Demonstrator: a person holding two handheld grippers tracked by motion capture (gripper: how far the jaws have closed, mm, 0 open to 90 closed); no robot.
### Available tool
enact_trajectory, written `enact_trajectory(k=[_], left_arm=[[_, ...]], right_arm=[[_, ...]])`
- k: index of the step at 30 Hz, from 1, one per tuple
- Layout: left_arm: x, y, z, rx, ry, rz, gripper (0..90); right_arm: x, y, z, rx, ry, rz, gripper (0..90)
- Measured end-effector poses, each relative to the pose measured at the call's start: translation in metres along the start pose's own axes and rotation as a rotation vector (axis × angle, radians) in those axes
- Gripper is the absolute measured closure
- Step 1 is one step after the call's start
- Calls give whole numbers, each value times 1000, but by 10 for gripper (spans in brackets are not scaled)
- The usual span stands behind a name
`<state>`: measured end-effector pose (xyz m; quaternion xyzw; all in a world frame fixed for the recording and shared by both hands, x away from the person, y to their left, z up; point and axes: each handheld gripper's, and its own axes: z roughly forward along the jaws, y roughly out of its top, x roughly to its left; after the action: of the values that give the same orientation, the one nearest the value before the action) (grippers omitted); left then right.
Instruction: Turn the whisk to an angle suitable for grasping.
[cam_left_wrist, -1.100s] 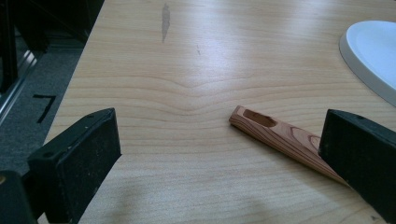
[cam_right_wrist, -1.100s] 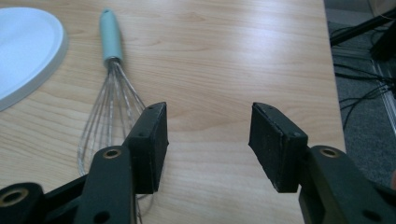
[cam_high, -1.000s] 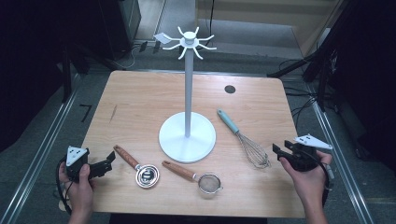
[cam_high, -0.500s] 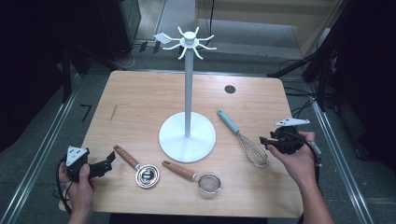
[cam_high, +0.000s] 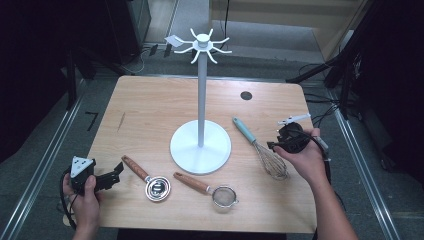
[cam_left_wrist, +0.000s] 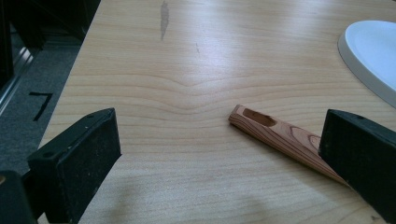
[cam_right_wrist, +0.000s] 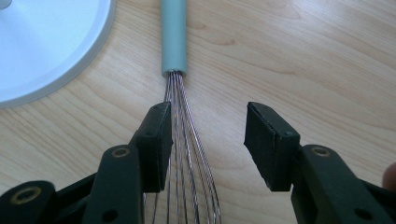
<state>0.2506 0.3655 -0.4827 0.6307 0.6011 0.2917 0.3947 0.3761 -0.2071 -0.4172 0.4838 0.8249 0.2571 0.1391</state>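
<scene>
The white stand (cam_high: 200, 145) sits mid-table, its round base flat on the wooden table (cam_high: 150, 110) and its thin pole rising to a ring of hooks at the top. Everything else is easiest placed against that base.

Just to the right of the base lies the whisk (cam_high: 260, 147), flat on the wood, its pale teal handle angled up and away from the person and its wire loops nearer to them. The right gripper (cam_high: 282, 145) hovers over the wire end of it. In the right gripper view the whisk (cam_right_wrist: 180, 93) runs straight up between the two black jaws — they stand apart, having just been closing a little, and the wires pass along the inner face of the left-hand jaw while the other jaw is clear of them. Nothing is pinched.

In front of the base, toward the person, lie a wooden-handled measuring scoop (cam_high: 147, 179) and a wooden-handled small strainer (cam_high: 210, 189). Well to the left of the base, near the table's front corner, the left gripper (cam_high: 112, 176) rests low with its jaws spread wide — in its own view the tip of the scoop's handle (cam_left_wrist: 280, 135) lies on the table between them, reaching behind the right-hand jaw.
</scene>
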Motion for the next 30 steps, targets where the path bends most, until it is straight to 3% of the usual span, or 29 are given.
enact_trajectory(k=[14,30], left_arm=[[-1,0,-1,-3,6,9,0],[-1,0,0,-1,7,12,0]], right_arm=[[9,26,19,90,7,-49,530],[11,46,34,167,25,-42,538]])
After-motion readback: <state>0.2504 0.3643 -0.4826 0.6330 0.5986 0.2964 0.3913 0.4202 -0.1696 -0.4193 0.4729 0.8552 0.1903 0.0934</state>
